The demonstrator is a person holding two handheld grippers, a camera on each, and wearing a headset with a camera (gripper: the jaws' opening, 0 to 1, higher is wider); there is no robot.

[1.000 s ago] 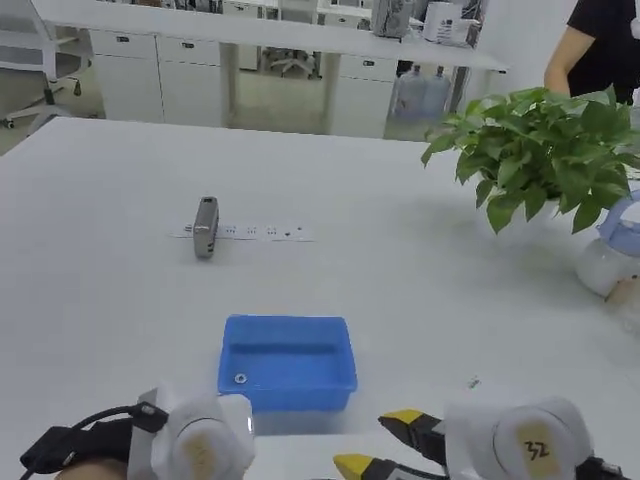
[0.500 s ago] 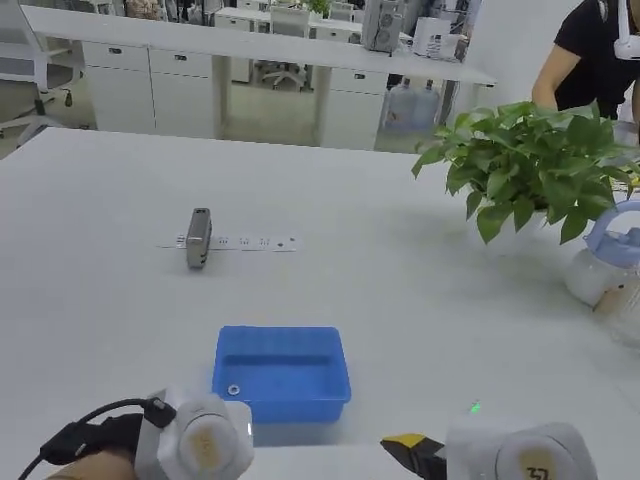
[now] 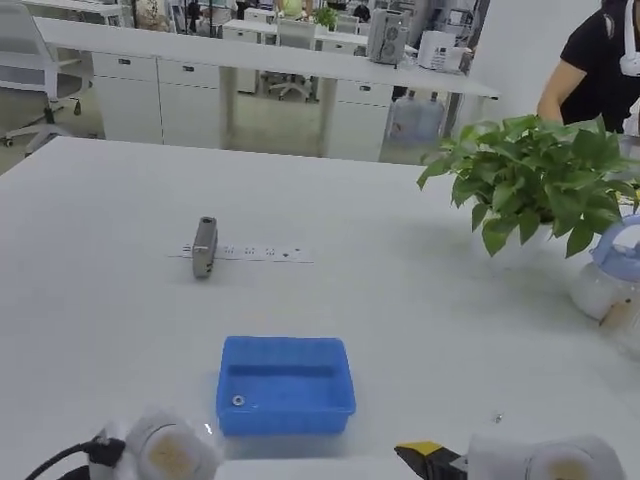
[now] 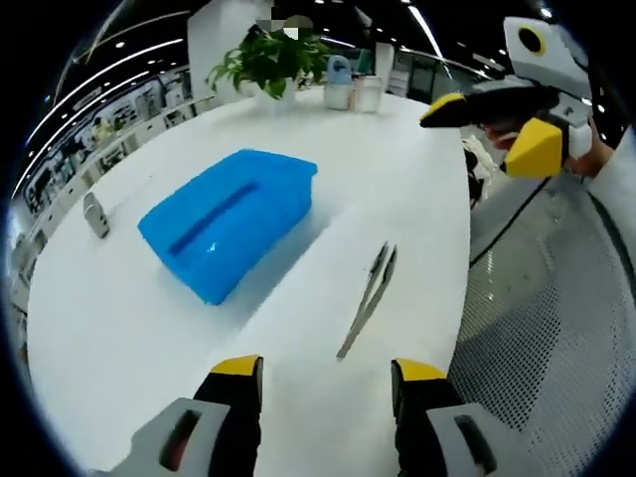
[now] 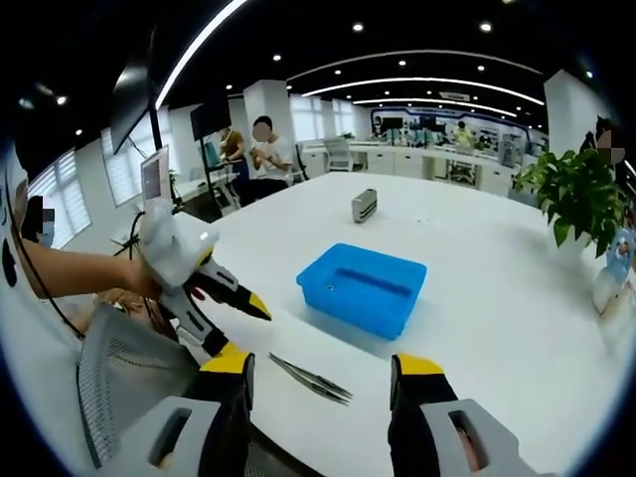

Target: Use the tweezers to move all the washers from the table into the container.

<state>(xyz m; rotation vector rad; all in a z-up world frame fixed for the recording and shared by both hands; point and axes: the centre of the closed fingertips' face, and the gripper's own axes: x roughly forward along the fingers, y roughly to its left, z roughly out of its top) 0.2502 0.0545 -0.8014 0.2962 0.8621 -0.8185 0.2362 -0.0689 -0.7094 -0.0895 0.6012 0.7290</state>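
Steel tweezers (image 4: 368,298) lie on the white table near its front edge, just ahead of my left gripper (image 4: 326,370), which stands open with nothing in it. My right gripper (image 5: 326,366) is open too, with the tweezers (image 5: 310,380) lying between and just beyond its jaws. The blue container (image 3: 285,385) sits past the tweezers and holds one washer (image 3: 238,401) in its near left corner. Another small washer (image 3: 497,418) lies on the table to the container's right. In the left gripper view the right gripper (image 4: 517,109) hovers at the upper right.
A grey block (image 3: 204,247) stands on a strip (image 3: 255,253) at the table's middle. A potted plant (image 3: 540,175) and a white-and-blue bottle (image 3: 610,270) stand at the right. A person (image 3: 590,60) stands behind the plant. The table's front edge (image 4: 467,248) is close to both grippers.
The head camera has shifted, and both grippers now sit lower in the head view, the right one's yellow jaws nearly out of it. The container and washers have not moved.
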